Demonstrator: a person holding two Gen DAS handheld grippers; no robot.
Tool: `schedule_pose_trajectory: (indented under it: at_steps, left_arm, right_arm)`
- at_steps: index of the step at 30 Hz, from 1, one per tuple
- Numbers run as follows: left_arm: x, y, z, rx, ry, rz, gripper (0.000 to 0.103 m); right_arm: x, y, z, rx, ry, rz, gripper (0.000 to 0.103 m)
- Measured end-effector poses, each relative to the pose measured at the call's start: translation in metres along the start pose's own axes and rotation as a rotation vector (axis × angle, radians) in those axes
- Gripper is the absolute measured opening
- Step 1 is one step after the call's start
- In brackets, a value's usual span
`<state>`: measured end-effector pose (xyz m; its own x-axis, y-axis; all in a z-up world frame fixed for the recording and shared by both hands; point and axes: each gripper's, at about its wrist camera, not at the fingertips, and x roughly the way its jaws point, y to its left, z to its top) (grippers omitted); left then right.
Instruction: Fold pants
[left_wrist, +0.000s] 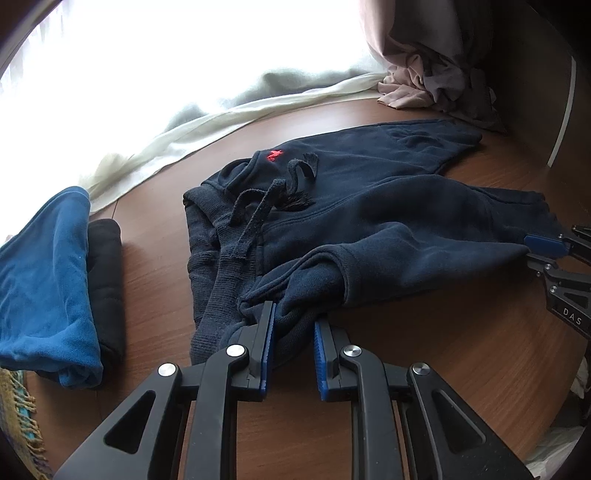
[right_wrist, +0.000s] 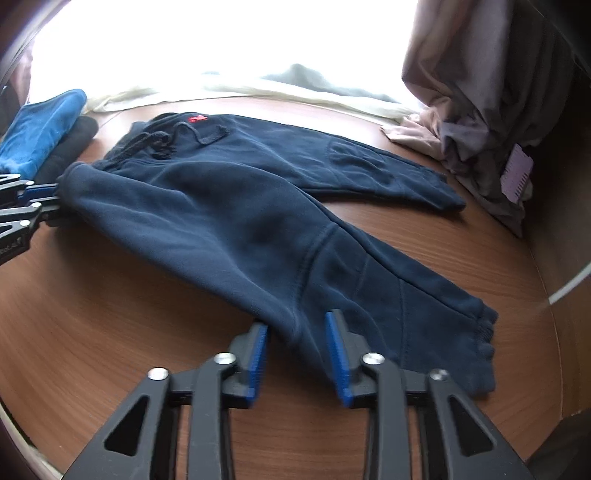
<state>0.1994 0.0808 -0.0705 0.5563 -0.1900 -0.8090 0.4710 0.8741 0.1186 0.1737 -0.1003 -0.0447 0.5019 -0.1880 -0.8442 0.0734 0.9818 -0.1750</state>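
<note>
The left wrist view shows the waist end of the navy pants (left_wrist: 369, 206): a ribbed waistband, a frayed drawstring (left_wrist: 258, 214) lying in loops, and a small red embroidered logo (left_wrist: 274, 155). The right wrist view shows instead the full length of both legs, fanned apart on the brown wood-grain desk (right_wrist: 129, 314), the nearer one ending in a puckered cuff (right_wrist: 480, 347). The fabric is thick, soft fleece, creased and slightly faded.

The left tool (left_wrist: 293, 325) has its blue ribbed pads pinched on a bunched fold of the waistband, with cloth filling the narrow gap. The right tool (right_wrist: 297, 332) is closed on the edge of the nearer leg, the fabric passing between its pads; in the left view it appears at the right edge, at the leg's side.

Only the left view shows clearly a folded blue garment (left_wrist: 48, 277) lying over a black one (left_wrist: 109, 280) at the left, and a fringed woven cloth (left_wrist: 18, 417). Both views show a pale sheet (right_wrist: 295, 92) under the bright window and a heap of mauve clothing (right_wrist: 480, 122) at the far right.
</note>
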Motion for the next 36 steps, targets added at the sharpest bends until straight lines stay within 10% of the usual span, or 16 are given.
schedule_pose_trajectory:
  at_steps: [4, 20, 36]
  left_arm:
    - [-0.004, -0.003, 0.000, 0.002, -0.017, 0.008, 0.018]
    - [-0.056, -0.007, 0.022, -0.016, -0.066, 0.002, 0.017]
    - [-0.032, 0.002, 0.104, 0.201, 0.078, -0.115, 0.017]
  right_arm:
    - [0.003, -0.007, 0.001, 0.026, -0.003, 0.026, 0.013]
    - [-0.065, -0.041, 0.047, -0.010, -0.108, 0.075, 0.011]
    - [-0.045, -0.067, 0.148, -0.309, 0.105, 0.192, 0.011]
